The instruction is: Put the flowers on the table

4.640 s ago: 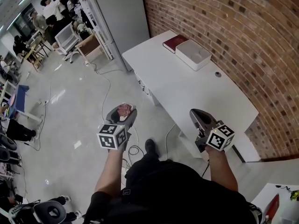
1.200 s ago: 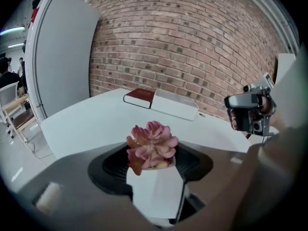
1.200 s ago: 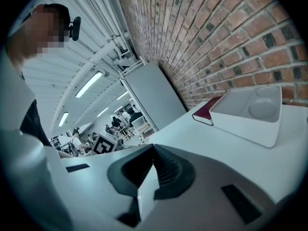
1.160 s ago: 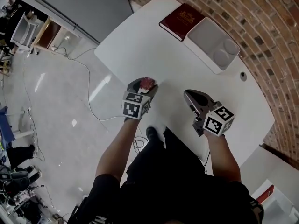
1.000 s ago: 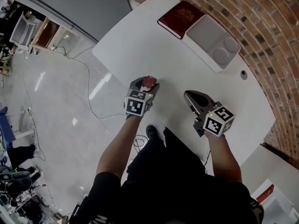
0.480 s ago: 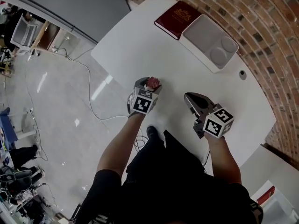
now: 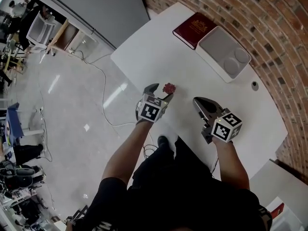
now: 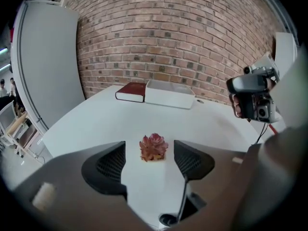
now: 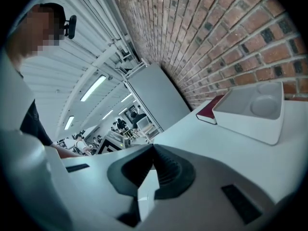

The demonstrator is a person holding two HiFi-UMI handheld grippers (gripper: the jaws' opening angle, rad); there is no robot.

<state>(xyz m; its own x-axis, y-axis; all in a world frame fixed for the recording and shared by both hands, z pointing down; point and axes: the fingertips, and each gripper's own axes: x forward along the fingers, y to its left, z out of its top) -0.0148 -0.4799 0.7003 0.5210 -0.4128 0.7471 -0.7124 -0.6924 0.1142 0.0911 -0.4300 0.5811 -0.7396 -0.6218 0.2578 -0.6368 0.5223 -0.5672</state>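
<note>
A small pink-red flower (image 7: 169,88) stands on the white table (image 7: 192,71) near its front edge. My left gripper (image 7: 160,92) is open just behind it; its jaws have just been opening. In the left gripper view the flower (image 8: 153,147) sits on the table just beyond the two dark pads (image 8: 111,165), with a gap on each side and nothing touching it. My right gripper (image 7: 199,103) hovers over the table to the right, shut, with nothing held. In the right gripper view the right gripper (image 9: 153,161) shows its pads pressed together.
A dark red book (image 7: 195,23) and a white tray (image 7: 224,53) lie at the table's far end by the brick wall (image 7: 269,28). A small dark dot (image 7: 254,85) sits near the wall. The table edge drops to the floor on the left, where a cable (image 7: 103,100) runs.
The left gripper's jaws have spread and let go of the flower, which now stands free on the table. The left gripper has drawn back slightly. The right gripper has stayed in place.
</note>
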